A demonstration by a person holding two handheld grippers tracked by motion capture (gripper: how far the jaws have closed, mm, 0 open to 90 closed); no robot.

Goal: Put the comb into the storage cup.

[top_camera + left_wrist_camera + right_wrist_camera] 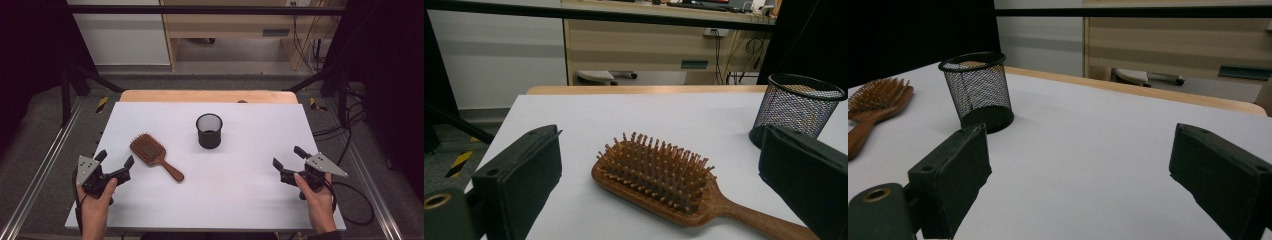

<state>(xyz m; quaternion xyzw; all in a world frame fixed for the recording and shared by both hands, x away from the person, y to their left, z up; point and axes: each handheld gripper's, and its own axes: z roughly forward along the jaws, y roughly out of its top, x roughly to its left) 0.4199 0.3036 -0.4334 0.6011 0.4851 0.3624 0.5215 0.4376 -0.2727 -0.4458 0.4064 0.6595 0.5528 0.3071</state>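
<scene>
Left gripper [116, 161]: jaws wide apart, nothing held. Hairbrush [153, 154] lies just ahead of it, bristles up, handle angling off toward its right jaw. Right gripper [290, 159]: jaws also apart, empty, well away from the brush; mesh cup [209, 130] stands upright ahead and to its left.

Likely step: left gripper closing in on the brush. Best to take the narrow handle, jaws square across it, low to the white table [250, 190].

Brush: brown wood, oval paddle head, blunt wooden pins. Cup: black wire mesh, round, solid base.
</scene>
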